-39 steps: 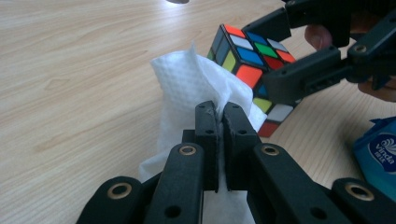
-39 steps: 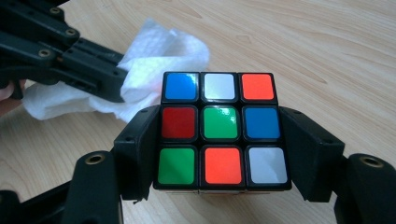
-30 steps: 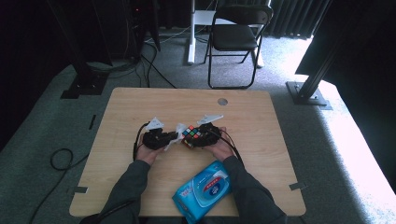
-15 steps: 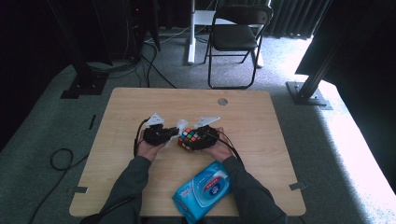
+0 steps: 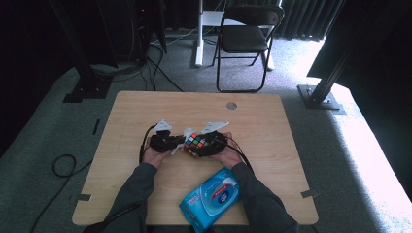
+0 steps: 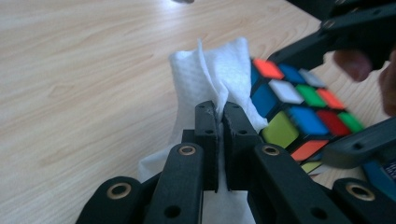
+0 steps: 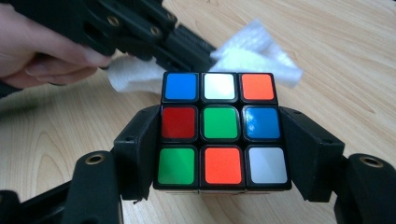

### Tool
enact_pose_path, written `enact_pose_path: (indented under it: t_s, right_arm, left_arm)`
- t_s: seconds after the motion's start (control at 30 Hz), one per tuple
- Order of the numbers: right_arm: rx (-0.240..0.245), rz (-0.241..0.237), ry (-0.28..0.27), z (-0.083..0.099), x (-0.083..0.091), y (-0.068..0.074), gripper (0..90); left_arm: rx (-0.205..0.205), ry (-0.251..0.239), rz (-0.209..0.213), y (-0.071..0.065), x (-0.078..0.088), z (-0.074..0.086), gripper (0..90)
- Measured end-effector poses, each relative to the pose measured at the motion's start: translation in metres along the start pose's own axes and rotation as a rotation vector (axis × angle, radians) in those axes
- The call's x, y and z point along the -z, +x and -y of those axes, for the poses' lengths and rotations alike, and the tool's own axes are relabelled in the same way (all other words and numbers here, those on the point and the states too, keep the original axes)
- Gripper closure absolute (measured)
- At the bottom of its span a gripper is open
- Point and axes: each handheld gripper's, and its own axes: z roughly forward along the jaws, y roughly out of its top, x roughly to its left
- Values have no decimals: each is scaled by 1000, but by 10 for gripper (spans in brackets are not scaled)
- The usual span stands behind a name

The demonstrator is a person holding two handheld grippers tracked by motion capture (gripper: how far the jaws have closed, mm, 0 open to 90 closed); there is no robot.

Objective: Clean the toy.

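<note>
**Cube clamped and wipe pinched against it above the table**

The right gripper (image 7: 219, 154) is seen with its two black jaws pressed flat against opposite sides of a puzzle cube (image 7: 219, 140), which is clamped between them with one scrambled face of blue, white, orange, red and green tiles turned toward the gripper's own camera. The left gripper (image 6: 218, 116) is seen with its jaws pressed almost together, and a fold of white wipe (image 6: 210, 70) is pinched between the tips. The wipe is bunched upward past the jaw tips and is laid against a side of the cube, as is shown in the left gripper view, where the cube (image 6: 303, 112) is found just to the right of the wipe, held tilted between the other gripper's jaws.

In the high view, both grippers are held close together above the middle of the wooden table (image 5: 121, 121), the left gripper (image 5: 171, 142) just beside the cube (image 5: 195, 143) and the right gripper (image 5: 206, 144) around it. Nearer the person's edge of the table, between the two dark sleeves, a blue pack of wipes (image 5: 211, 199) is laid flat. A round hole (image 5: 231, 105) is seen near the table's far edge, and a black folding chair (image 5: 243, 39) is placed on the grey carpet beyond it.
</note>
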Motion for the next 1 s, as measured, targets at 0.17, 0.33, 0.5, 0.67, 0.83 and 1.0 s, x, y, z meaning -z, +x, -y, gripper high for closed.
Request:
enact_pose_path:
  t_s: [0.17, 0.33, 0.5, 0.67, 0.83, 1.0]
  right_arm:
    - [2, -4, -9, -1, 2, -1, 343]
    - [-3, -10, -13, -2, 3, 0, 343]
    - [1, -18, -13, -2, 2, 0, 343]
    - [4, -24, -4, -2, 1, 2, 343]
    - [14, -33, 4, -2, 0, 3, 343]
    - [22, -36, 8, -2, -2, 3, 343]
  left_arm:
    - [7, 23, -6, 2, -4, 5, 861]
    - [5, 34, -8, 3, -5, 6, 861]
    - [3, 29, -10, 2, -4, 4, 862]
    - [-8, 18, -8, 0, -1, -1, 861]
    - [-15, 5, -3, -3, 1, -5, 861]
    - [-20, -7, -4, -5, 4, -8, 862]
